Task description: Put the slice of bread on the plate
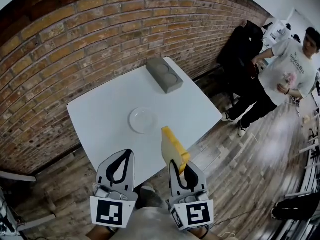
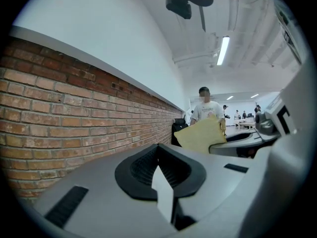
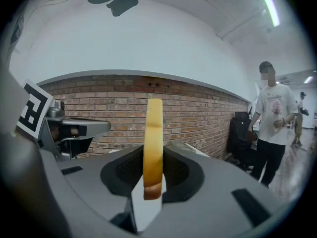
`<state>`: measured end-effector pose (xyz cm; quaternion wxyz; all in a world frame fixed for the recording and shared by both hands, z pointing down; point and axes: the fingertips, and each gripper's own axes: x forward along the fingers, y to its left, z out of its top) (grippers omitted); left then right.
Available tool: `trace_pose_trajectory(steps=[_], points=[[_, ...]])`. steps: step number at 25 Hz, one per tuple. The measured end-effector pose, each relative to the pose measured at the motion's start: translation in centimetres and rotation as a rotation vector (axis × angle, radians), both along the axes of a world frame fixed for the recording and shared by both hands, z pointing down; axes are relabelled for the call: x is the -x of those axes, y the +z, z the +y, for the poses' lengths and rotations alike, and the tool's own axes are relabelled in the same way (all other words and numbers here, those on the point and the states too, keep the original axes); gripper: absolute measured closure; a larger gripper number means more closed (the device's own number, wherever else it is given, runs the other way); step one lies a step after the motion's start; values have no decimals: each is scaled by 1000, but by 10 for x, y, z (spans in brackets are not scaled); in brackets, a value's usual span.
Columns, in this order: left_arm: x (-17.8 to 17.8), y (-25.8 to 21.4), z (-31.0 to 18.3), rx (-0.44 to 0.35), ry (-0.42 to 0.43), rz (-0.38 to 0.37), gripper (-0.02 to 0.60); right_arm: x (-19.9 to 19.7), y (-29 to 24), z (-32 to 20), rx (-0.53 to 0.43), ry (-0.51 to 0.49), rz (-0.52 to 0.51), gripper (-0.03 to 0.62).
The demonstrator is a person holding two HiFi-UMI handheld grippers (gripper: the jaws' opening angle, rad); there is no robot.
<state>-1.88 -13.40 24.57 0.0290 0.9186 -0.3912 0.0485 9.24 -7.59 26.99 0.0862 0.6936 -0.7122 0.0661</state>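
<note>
A yellow slice of bread (image 1: 173, 148) stands on edge in my right gripper (image 1: 176, 164), which is shut on its lower crust over the near edge of the white table (image 1: 100, 114). In the right gripper view the bread (image 3: 153, 143) rises upright between the black pads. The round white plate (image 1: 142, 120) lies bare near the middle of the table, ahead and left of the bread. My left gripper (image 1: 128, 153) hovers beside the right one at the table's near edge, shut with nothing in it. The left gripper view shows the bread (image 2: 203, 133) off to its right.
A grey toaster (image 1: 165, 75) sits at the far corner of the table. A brick wall (image 1: 60, 49) runs along the table's far left side. A person (image 1: 287, 69) stands on the wooden floor at the right, beside a dark chair (image 1: 242, 49).
</note>
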Motion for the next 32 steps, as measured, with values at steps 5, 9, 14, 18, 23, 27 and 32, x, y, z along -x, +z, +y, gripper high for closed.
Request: trace_pose_trajectory(steps=[5, 9, 14, 18, 23, 27, 32], points=[[-6, 21, -16, 33, -8, -44, 572, -4, 23, -29, 36, -76, -24, 503], [-10, 42, -37, 56, -42, -60, 572, -3, 42, -61, 51, -131, -29, 503], [-15, 65, -60, 90, -68, -68, 572, 0, 62, -92, 60, -176, -34, 503], [-22, 73, -74, 94, -65, -84, 572, 2, 75, -112, 70, -209, -36, 503], [-27, 83, -91, 101, -69, -100, 572, 2, 92, -138, 66, -238, -54, 503], [-31, 93, -99, 123, -80, -105, 572, 0, 110, -157, 96, -250, -57, 505], [-35, 102, -108, 139, -78, -126, 572, 0, 123, -176, 106, -266, -64, 505]])
